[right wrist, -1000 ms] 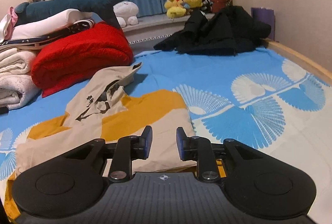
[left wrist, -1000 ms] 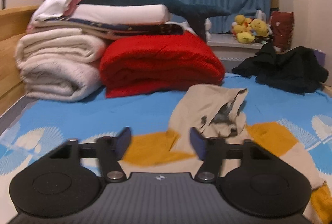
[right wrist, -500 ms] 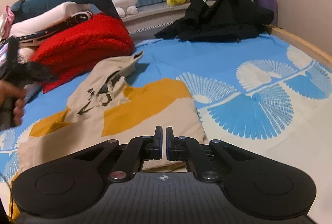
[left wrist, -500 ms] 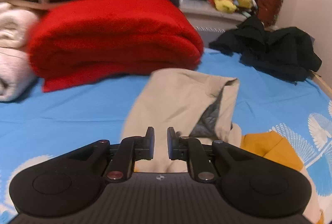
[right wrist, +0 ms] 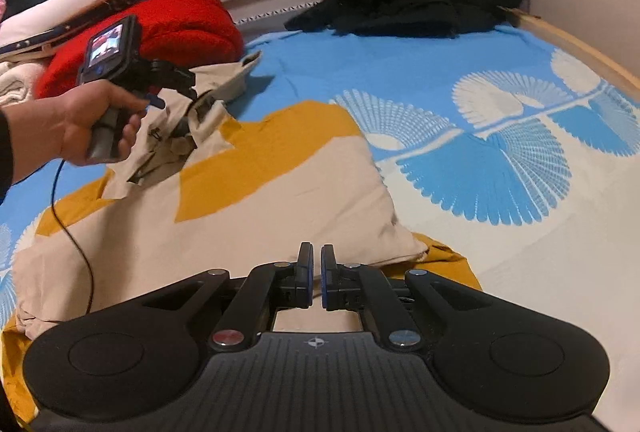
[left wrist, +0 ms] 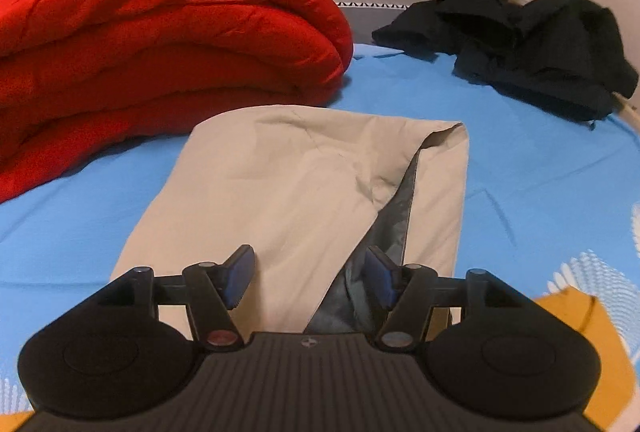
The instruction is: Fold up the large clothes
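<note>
Left tool [left wrist: 306, 278] hangs right over the hood [left wrist: 304, 184] of the beige-and-mustard jacket [right wrist: 224, 216], its jaws opening, and nothing is pinched between the blue pads [left wrist: 236, 278] yet; the beige cloth and the grey lining at the hood's mouth simply lie below the gap. Over on the other side, the right tool [right wrist: 314, 278] has its jaws drawn together at the jacket's near hem, where beige meets a mustard corner, though whether any cloth is caught between the pads I cannot tell from this angle. The jacket lies flat on the blue fan-patterned bed [right wrist: 500, 160], and here is the relation that matters: its long axis runs from that near hem away toward the hood, which points at the folded red blanket [left wrist: 160, 32] and lies just beside it. So the 2 tools sit at opposite ends of the garment, the left hand [right wrist: 80, 128] plainly the nearer one to the hood and the right nearer the hem. My read is that the hood gets gripped next and brought back toward the body, so the left needs to drop onto the hood's edge before closing. Beyond, a heap of black clothes [left wrist: 532, 44] waits well apart at the far side of the bed.
</note>
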{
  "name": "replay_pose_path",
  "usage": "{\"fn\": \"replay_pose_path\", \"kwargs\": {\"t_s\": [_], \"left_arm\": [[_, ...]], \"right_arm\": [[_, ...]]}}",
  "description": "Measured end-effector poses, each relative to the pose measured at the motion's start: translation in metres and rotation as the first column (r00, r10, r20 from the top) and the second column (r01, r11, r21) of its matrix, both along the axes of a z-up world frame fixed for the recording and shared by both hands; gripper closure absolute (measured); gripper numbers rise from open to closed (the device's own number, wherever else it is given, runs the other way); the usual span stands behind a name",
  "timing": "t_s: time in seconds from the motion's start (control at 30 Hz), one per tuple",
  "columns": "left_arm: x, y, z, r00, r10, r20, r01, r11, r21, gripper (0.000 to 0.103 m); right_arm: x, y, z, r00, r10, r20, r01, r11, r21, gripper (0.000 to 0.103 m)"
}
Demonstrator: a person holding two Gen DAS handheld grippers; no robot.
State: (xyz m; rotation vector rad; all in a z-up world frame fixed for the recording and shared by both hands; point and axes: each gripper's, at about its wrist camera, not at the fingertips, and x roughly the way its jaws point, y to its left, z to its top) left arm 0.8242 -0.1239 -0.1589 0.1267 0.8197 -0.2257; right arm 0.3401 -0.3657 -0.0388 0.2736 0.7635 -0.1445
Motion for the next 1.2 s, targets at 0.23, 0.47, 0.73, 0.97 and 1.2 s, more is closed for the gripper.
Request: {"fn": "replay_pose_path", "kwargs": {"t_s": [0.23,0.47,0.73,0.97,1.2], "left_arm": [[-0.005,-0.010,0.007,0.991,-0.060,0.116,0.040,0.985,0.168,0.100],[-0.130,0.045,0.081,0.930,-0.280,0.237,0.254,0.958,0.135,0.100],[-0.381,0.137,0.064,0.830,-0.534,0.163,0.468,0.825,0.317,0.100],[-0.451,0.175,0.042,0.962,-0.245,0.120,0.239,0.969,0.059,0.087],[-0.329,0.138,0.084,0.985,0.000,0.171,0.031,0.983,-0.183,0.017]], "right_arm": [[0.003,0.001,0.002,1.000,-0.002,0.007,0.002,1.000,0.005,0.100],[-0.002,-0.011,0.023,0.997,-0.034,0.072,0.029,0.997,0.072,0.100],[-0.015,-0.017,0.043,0.982,-0.057,0.182,0.020,0.979,0.201,0.100],[-0.016,-0.012,0.045,0.979,-0.037,0.198,-0.007,0.975,0.220,0.093],[-0.011,-0.013,0.039,0.984,-0.044,0.173,-0.001,0.968,0.253,0.093]]}}
